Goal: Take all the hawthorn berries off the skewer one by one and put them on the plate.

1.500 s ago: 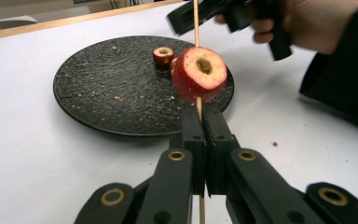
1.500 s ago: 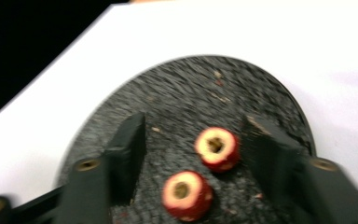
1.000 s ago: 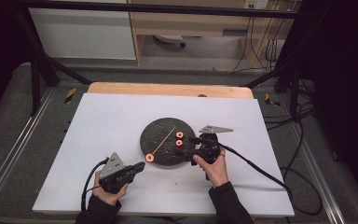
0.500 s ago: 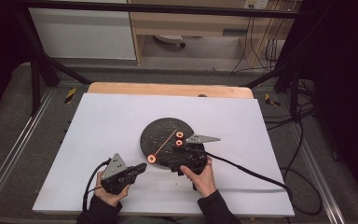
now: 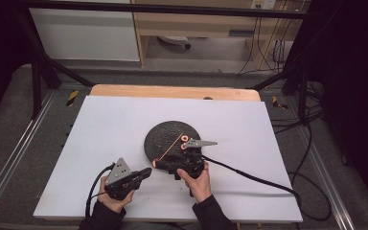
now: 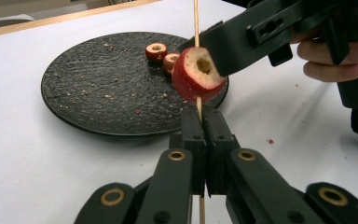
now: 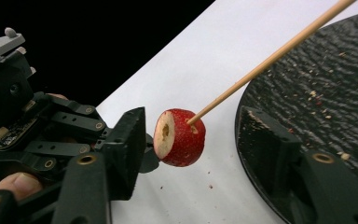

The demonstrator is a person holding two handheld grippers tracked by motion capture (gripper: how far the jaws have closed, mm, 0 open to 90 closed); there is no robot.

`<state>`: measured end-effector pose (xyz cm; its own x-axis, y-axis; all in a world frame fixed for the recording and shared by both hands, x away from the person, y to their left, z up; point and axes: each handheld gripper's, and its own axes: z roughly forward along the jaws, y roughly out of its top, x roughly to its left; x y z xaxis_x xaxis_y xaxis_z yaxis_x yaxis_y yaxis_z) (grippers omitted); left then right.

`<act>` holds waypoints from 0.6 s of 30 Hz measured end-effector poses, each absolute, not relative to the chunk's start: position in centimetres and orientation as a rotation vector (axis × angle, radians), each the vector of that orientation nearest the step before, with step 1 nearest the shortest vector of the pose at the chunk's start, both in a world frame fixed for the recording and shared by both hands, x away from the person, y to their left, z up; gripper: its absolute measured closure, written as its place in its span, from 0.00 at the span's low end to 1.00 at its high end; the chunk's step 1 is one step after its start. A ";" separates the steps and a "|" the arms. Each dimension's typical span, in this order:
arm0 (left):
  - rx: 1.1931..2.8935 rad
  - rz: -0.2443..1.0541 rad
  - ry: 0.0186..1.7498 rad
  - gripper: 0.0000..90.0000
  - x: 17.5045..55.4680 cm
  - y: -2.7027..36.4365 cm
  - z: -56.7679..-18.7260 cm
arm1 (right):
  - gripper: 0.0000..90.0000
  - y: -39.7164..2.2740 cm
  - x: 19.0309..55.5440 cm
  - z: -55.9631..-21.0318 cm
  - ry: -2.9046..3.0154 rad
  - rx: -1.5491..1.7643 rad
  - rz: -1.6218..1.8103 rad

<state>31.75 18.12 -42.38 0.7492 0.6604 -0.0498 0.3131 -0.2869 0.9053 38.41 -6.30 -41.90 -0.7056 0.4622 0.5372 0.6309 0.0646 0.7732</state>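
Plate [image 5: 170, 136] mid-table [image 5: 100, 124], two fruit pieces [image 6: 157, 51] on it, skewered fruit [image 6: 196, 74] beyond my left gripper [image 6: 200, 123], between my right gripper [image 7: 191, 149] jaws, beside plate edge.

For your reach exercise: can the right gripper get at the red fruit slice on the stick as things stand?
Probably yes: the fruit slice already sits between the right gripper jaws, which have just been closing, with nothing in between.

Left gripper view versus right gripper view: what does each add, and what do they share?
Left gripper view: the left gripper shut on the skewer, and two loose fruit pieces on the plate. Right gripper view: the right gripper, jaws just closing, straddles the skewered fruit piece, a gap on one side. Shared: skewer, skewered fruit piece, plate, white table.
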 end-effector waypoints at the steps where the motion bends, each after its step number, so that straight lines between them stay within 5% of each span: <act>1: 1.889 0.410 0.746 0.98 31.7 18.1 -42.4 | 0.52 -6.3 38.4 -42.0 -2.171 -1.129 -1.710; 11: 1.883 0.407 0.743 0.98 31.7 18.1 -42.4 | 0.71 -6.1 38.6 -42.4 -2.104 -1.095 -1.682; 18: 1.872 0.412 0.733 0.98 31.7 18.2 -42.3 | 0.75 -6.2 38.8 -42.2 -2.065 -1.084 -1.676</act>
